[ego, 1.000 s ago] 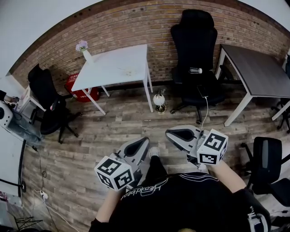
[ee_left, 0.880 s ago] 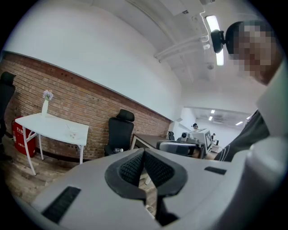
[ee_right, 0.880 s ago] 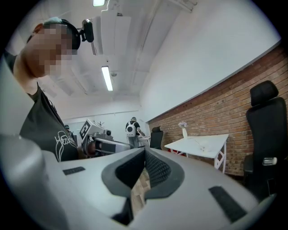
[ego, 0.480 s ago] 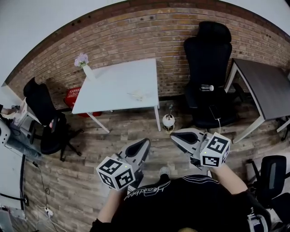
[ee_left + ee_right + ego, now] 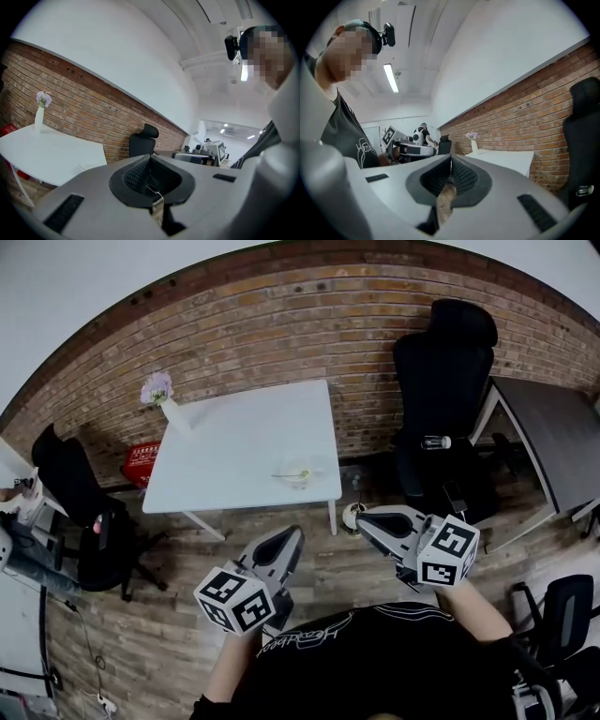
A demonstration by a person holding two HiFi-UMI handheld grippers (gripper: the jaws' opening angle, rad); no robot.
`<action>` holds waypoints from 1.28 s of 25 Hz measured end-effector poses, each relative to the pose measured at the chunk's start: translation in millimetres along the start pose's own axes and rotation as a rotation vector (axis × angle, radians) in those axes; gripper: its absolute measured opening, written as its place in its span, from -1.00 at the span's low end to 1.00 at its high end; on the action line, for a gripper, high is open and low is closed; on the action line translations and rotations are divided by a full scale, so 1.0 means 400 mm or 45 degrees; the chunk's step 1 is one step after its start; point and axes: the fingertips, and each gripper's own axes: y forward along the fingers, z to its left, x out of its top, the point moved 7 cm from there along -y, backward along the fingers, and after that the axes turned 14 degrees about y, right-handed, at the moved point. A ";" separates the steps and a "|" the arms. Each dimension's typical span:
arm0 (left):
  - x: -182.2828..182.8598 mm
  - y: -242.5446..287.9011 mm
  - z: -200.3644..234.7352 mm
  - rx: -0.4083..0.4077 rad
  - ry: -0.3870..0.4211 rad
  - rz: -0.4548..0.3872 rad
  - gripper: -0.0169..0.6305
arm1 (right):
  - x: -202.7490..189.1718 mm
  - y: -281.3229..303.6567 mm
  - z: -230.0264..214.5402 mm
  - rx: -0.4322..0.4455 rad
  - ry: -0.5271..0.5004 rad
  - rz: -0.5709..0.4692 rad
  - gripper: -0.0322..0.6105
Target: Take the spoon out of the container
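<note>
- Spoon (image 5: 282,474): a thin pale sliver, too small to make out well. Its handle pokes left out of a small container (image 5: 298,475) near the front edge of the white counter (image 5: 234,432), at the centre of the head view.
- Left tongs (image 5: 289,538) and right tongs (image 5: 366,517), lower centre, are pressed together on nothing, apart from the counter.
- Neither gripper view shows the spoon clearly; each has its own ribbed pads meeting.
- A vase (image 5: 161,397) of flowers stands at the counter's far left corner.
- Behind are the brick wall (image 5: 281,324) and, upper right, a black chair (image 5: 445,390).
</note>
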 end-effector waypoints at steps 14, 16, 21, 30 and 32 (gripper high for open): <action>-0.020 0.124 0.164 0.063 -0.017 0.055 -0.93 | 0.034 0.125 -0.186 0.046 0.021 0.000 -0.91; -0.019 0.142 0.198 0.078 -0.028 0.065 -0.93 | 0.044 0.155 -0.220 0.052 0.022 0.014 -0.91; -0.012 0.198 0.291 0.117 -0.066 0.086 -0.93 | 0.078 0.244 -0.308 0.061 0.005 0.064 -0.91; -0.037 0.248 0.436 0.193 -0.106 0.103 -0.93 | 0.093 0.397 -0.423 0.135 0.022 0.126 -0.91; -0.041 0.251 0.459 0.208 -0.120 0.108 -0.93 | 0.095 0.424 -0.441 0.155 0.042 0.140 -0.91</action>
